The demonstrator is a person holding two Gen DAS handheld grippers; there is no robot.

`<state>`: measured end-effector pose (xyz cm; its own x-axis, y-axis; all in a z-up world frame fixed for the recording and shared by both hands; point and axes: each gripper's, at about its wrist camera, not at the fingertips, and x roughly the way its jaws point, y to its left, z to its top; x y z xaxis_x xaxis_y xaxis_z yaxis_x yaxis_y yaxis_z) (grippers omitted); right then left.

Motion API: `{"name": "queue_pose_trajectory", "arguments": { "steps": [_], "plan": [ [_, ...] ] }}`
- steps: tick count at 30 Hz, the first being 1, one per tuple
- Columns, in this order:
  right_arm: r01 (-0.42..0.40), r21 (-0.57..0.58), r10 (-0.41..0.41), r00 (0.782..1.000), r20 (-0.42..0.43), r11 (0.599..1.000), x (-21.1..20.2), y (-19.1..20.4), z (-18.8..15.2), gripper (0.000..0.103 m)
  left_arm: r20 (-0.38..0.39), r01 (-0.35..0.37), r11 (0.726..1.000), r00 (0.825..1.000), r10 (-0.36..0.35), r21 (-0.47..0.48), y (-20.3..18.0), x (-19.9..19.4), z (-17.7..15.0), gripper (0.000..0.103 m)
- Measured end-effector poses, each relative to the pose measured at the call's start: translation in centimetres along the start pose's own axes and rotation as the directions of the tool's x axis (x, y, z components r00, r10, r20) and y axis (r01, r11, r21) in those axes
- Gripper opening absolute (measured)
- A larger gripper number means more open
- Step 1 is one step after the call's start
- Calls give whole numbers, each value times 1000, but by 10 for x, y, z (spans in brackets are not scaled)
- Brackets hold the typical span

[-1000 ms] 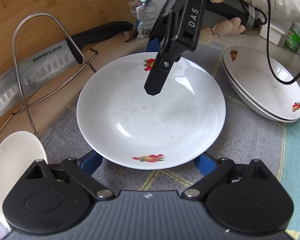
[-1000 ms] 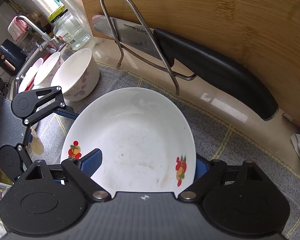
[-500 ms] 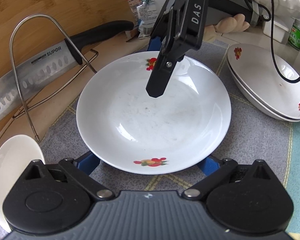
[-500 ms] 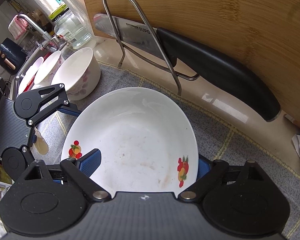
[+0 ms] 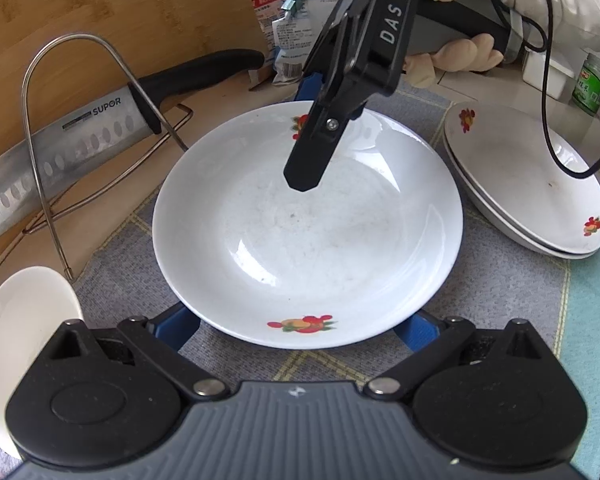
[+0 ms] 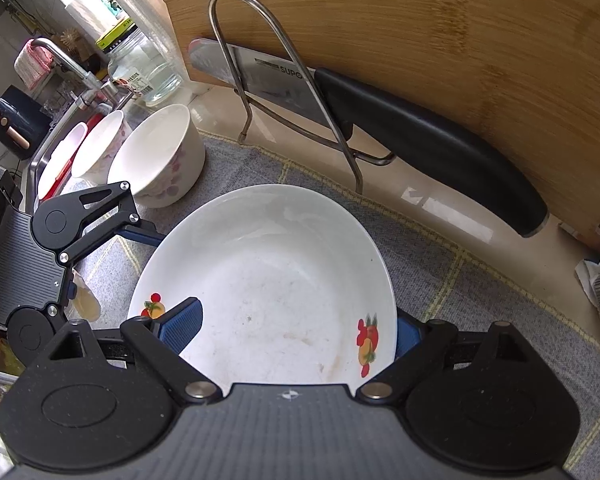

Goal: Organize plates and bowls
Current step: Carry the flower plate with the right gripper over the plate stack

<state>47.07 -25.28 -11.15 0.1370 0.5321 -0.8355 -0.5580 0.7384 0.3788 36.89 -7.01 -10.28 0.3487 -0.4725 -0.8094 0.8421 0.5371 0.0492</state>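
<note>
– What's different from a second ago?

– Little. The left gripper [image 5: 298, 322] has spread its jaws a touch; they stand wide, one blue ribbed pad on each side of the plate's [image 5: 308, 240] near rim, with no squeeze that I can see. The right gripper [image 6: 292, 332] has opened a bit too: one pad hangs over the plate's inside and the other sits outside the far rim, both clear of it. The plate itself hasn't shifted. It lies flat on the mat [image 5: 500, 300].

– And the things around it, from the left?

– A smooth white bowl [image 5: 24, 340] at the mat's edge. Then a bent steel wire rack [image 5: 40, 160] with a knife [image 5: 80, 136] leaning through it, the blade dimpled and the handle matt black. Behind them stands a bamboo cutting board [image 5: 100, 8] with streaky grain.

– The plate?

– Round, shallow, glossy white china with small red fruit prints on the rim and faint specks in the middle. The mat is coarse grey weave with yellow lines.

– On the right?

– A stack of plates [image 5: 532, 184] in the same pattern, nested.
</note>
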Motion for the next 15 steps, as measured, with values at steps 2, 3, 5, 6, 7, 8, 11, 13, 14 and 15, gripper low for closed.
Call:
{"name": "queue_pose_trajectory", "arguments": {
  "steps": [2,3,5,6,7,8,11,13,14,15],
  "plan": [
    [-1,2,1,1000,4,1000,-3,1,-1,97,4,-3,1000,1000,3,5,-2,-3,0,101],
    [0,4,0,1000,5,1000,-4,2,-1,97,6,-4,1000,1000,4,7,-2,-3,2,101],
    [5,3,-5,1000,9,1000,-7,4,-2,97,10,-5,1000,1000,5,10,-3,-6,2,101],
    [9,0,-9,1000,11,1000,-8,6,-3,97,11,-6,1000,1000,6,12,-4,-7,3,101],
    [12,0,-11,1000,15,1000,-10,8,-4,97,12,-8,1000,1000,7,14,-5,-9,3,101],
    [11,0,-11,1000,19,1000,-13,9,-5,97,12,-9,1000,1000,9,17,-6,-10,4,101],
    [15,1,-15,999,29,1000,-19,15,-7,97,15,-11,1000,1000,11,23,-10,-14,4,101],
    [24,0,-24,999,33,1000,-23,18,-10,97,22,-14,1000,1000,13,28,-14,-18,4,101],
    [28,2,-28,999,35,1000,-25,20,-11,97,23,-12,1000,1000,12,29,-15,-20,5,101],
    [31,5,-31,999,36,1000,-26,21,-13,97,24,-10,999,1000,9,31,-17,-22,5,101]
  ]
}}
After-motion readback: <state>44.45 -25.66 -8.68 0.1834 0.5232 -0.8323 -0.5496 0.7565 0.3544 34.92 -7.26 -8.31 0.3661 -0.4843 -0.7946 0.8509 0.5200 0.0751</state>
